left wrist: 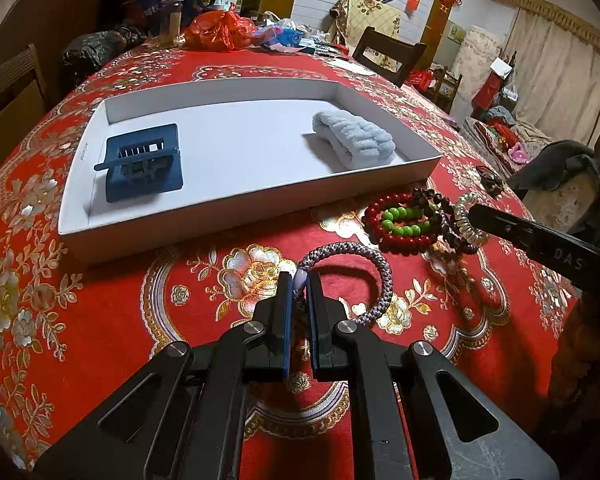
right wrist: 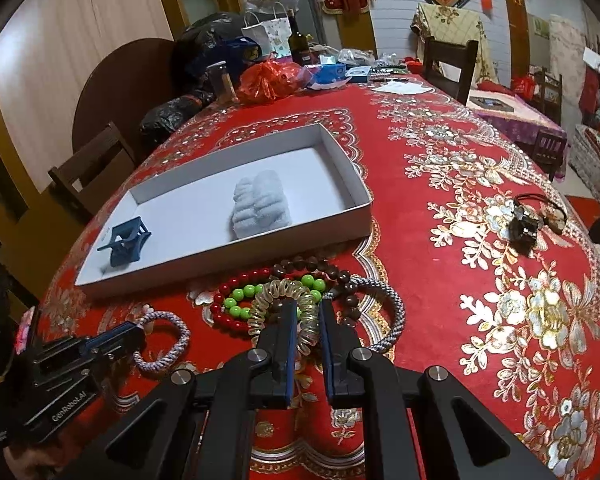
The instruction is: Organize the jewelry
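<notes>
A shallow white box (left wrist: 236, 204) (right wrist: 352, 168) on the red tablecloth holds a blue claw clip (left wrist: 144, 162) (right wrist: 124, 242) and a pale blue fluffy band (left wrist: 354, 142) (right wrist: 260, 204). My left gripper (left wrist: 300, 282) (right wrist: 140, 334) is shut on a purple braided bracelet (left wrist: 382, 272) (right wrist: 172, 338) lying on the cloth. My right gripper (right wrist: 306, 308) (left wrist: 474, 212) is shut on a clear coil hair tie (right wrist: 304, 306) (left wrist: 466, 222), beside red beads (left wrist: 380, 216) (right wrist: 230, 318), green beads (left wrist: 404, 222) (right wrist: 242, 294), dark brown beads (right wrist: 340, 280) and a grey braided cord (right wrist: 396, 308).
A dark bracelet with a black cord (right wrist: 530, 220) lies on the cloth at right. Bags, a bottle (right wrist: 298, 40) and clutter stand at the table's far end. Wooden chairs (right wrist: 450, 66) stand around the table.
</notes>
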Motion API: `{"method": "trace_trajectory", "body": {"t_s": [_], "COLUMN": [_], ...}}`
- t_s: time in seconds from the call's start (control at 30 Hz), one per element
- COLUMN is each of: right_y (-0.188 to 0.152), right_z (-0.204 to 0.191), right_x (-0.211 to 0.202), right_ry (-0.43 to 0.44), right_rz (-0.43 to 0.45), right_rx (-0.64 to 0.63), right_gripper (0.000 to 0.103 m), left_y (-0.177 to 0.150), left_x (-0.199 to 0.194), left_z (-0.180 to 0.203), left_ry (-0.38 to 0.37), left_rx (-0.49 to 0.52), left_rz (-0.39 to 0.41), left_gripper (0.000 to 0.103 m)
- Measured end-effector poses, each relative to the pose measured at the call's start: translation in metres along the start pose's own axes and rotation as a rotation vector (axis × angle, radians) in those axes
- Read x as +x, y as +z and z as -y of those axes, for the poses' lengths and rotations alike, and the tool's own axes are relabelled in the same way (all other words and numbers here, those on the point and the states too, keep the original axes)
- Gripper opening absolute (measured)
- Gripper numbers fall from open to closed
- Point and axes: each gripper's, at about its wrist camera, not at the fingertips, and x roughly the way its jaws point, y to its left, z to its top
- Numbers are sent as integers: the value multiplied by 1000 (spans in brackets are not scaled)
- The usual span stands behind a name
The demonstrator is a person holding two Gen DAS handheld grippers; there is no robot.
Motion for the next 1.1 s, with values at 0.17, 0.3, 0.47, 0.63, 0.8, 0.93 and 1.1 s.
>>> {"method": "trace_trajectory", "body": {"t_s": [0.17, 0.3, 0.47, 0.63, 0.8, 0.93, 1.1], "right_y": [-1, -1, -1, 0, 4, 7, 7], "right_z": [-2, -2, -2, -2, -4, -5, -7], "right_x": [0, 0, 1, 1, -1, 0, 2], "right_ry": [-17, -24, -27, -26, -24, -27, -31], "right_rz": [4, 9, 5, 6, 17, 13, 11], "right_rx": [-21, -28, -31, -32, -33, -35, -41], "right_gripper": [10, 10, 10, 10, 10, 10, 10], "left_y": [0, 1, 1, -1, -1, -1, -1], "left_x": [-1, -1, -4, -7, -10, -10, -10], "left_z": [1, 1, 2, 2, 0, -1, -1], "left_ry": [-1, -3, -5, -8, -12, -19, -24], "left_rx": [1, 0, 1, 2, -1, 1, 3], "left_rz": [3, 4, 11, 21, 47, 49, 50], "left_gripper": [5, 5, 5, 5, 5, 5, 5]}}
